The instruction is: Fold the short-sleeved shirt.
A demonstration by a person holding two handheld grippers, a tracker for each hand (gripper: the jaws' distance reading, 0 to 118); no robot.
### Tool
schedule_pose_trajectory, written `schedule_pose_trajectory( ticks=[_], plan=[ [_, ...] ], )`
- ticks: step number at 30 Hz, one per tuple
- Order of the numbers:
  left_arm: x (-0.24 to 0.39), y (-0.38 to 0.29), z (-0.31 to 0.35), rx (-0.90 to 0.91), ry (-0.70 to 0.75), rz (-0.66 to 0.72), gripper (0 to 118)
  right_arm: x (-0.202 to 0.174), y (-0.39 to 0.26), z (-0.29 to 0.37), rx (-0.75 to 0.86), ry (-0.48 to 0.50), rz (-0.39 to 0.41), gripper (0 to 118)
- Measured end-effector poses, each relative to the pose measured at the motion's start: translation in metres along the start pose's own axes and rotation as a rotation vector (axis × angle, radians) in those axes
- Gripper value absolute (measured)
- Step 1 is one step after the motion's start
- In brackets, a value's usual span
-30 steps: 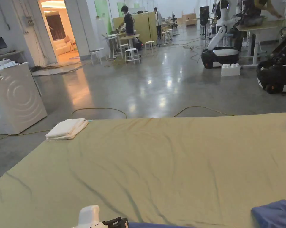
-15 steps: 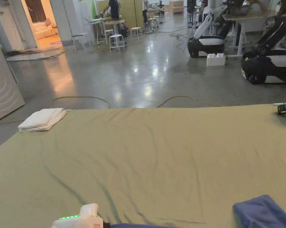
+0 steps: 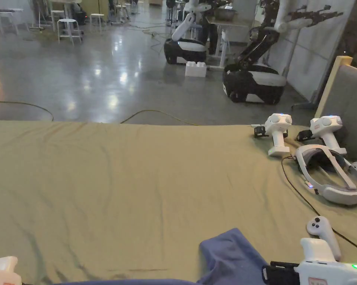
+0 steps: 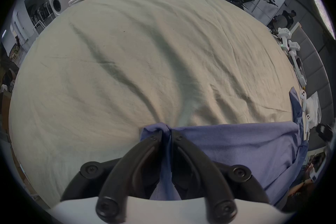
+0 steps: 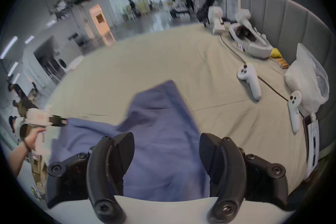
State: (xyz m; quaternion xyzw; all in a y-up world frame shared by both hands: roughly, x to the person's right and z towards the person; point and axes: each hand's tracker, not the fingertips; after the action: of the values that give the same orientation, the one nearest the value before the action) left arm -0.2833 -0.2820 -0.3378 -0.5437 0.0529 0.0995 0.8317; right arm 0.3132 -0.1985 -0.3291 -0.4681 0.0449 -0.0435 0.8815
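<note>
Head view: blue shirt [image 3: 229, 256] low at near edge of bed [image 3: 136, 178], one pointed flap lying up onto the tan sheet; right gripper [image 3: 274, 274] at bottom right, just beside the cloth, body level w/ green light on; white body of left gripper [image 3: 3, 272] poking in at bottom left. Headset [image 3: 329, 174] & spare grippers [image 3: 279, 133] well apart at far right, a controller [image 3: 324, 230] nearer. Left gripper view: left gripper [image 4: 166, 134] clamped on a bunched corner of shirt [image 4: 236, 146], both jaws pressing the fabric, cloth trailing down between them; rest of shirt stretched off to the right along near edge; gripper aimed flat over the sheet, roughly level. Right gripper view: right gripper [image 5: 166, 146] w/ jaws wide apart, nothing held, hovering above shirt [image 5: 160, 128] w/ the flap pointing away; blurred, so prob. moving. Left gripper [image 5: 54, 120] & hand [image 5: 31, 138] seen far left, at the shirt's other end. Likely step: spreading shirt flat before first fold. To do well: bring right gripper down on the opposite corner or hem, catch one layer only, then pull both ends apart evenly & lay flat mid-bed, clear of controller & cable; avoid dragging the sheet into more wrinkles.
</note>
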Motion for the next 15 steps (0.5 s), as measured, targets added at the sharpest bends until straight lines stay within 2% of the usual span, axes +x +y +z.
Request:
schedule_pose_trajectory(
  ticks=[3,4,5,6,7,9,11,14,15],
  plan=[
    [-0.001,-0.001,0.000,-0.006,-0.007,0.000,12,0.010,0.008,-0.066,-0.155,-0.112,0.056,76],
    [0.000,-0.002,0.000,-0.003,-0.005,-0.007,12,0.013,0.006,-0.082,-0.200,-0.141,0.065,65],
    [0.001,-0.003,0.000,0.000,0.001,-0.021,12,0.016,0.002,-0.095,-0.236,-0.161,0.094,46],
    [0.003,-0.004,0.000,0.003,0.007,-0.033,11,0.015,-0.004,-0.101,-0.250,-0.175,0.119,42],
    [0.005,-0.005,-0.001,0.003,0.014,-0.050,11,0.012,-0.005,-0.092,-0.188,-0.154,0.143,34],
    [0.013,-0.007,-0.002,0.015,0.053,-0.136,8,0.009,-0.006,-0.085,-0.177,-0.144,0.152,3],
    [0.021,-0.008,0.000,0.012,0.085,-0.226,8,0.005,-0.009,-0.083,-0.163,-0.134,0.166,2],
    [0.017,-0.011,0.018,0.073,0.047,-0.202,3,-0.005,-0.014,-0.057,-0.089,-0.141,0.161,1],
    [0.010,-0.018,0.035,0.119,-0.001,-0.164,3,-0.005,-0.017,-0.040,-0.054,-0.094,0.137,1]
  ],
)
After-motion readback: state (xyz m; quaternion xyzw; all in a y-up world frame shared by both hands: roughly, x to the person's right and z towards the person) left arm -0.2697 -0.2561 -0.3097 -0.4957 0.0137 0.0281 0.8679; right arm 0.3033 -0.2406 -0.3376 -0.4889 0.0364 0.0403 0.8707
